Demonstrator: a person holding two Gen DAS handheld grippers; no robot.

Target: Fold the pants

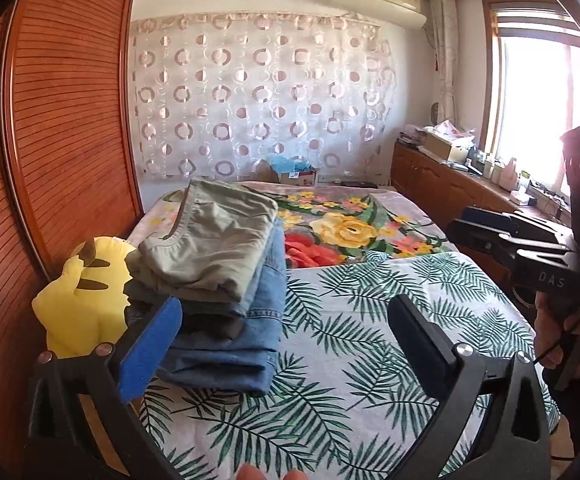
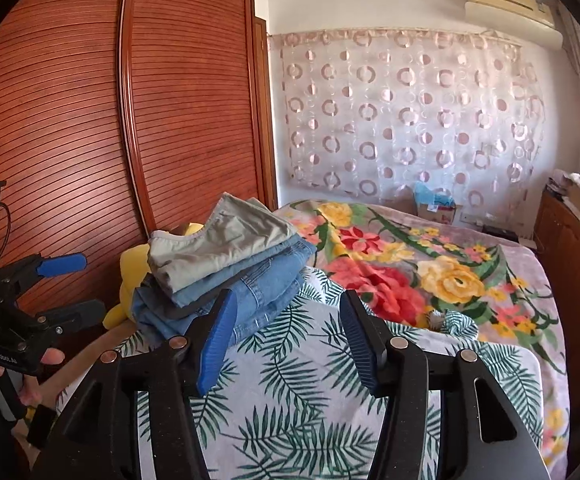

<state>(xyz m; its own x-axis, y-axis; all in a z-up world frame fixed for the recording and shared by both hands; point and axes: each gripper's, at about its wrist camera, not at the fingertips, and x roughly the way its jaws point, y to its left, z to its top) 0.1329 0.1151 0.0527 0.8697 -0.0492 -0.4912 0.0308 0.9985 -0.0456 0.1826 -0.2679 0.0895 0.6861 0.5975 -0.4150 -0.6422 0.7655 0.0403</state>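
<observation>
A stack of folded pants [image 1: 218,276] lies at the left side of the bed: grey-green pants [image 1: 214,236] on top, blue jeans [image 1: 234,344] under them. The stack also shows in the right wrist view [image 2: 226,276]. My left gripper [image 1: 286,344] is open and empty, above the leaf-print sheet [image 1: 350,360], its blue left pad just in front of the stack. My right gripper [image 2: 286,340] is open and empty, held over the sheet [image 2: 310,400] to the right of the stack. Each gripper shows in the other's view: the right one [image 1: 486,228], the left one [image 2: 70,280].
A yellow plush toy [image 1: 86,292] lies left of the stack, against the wooden wardrobe [image 1: 58,120]. A floral blanket [image 1: 350,228] covers the far half of the bed. A wooden cabinet [image 1: 442,180] with clutter runs along the right under the window.
</observation>
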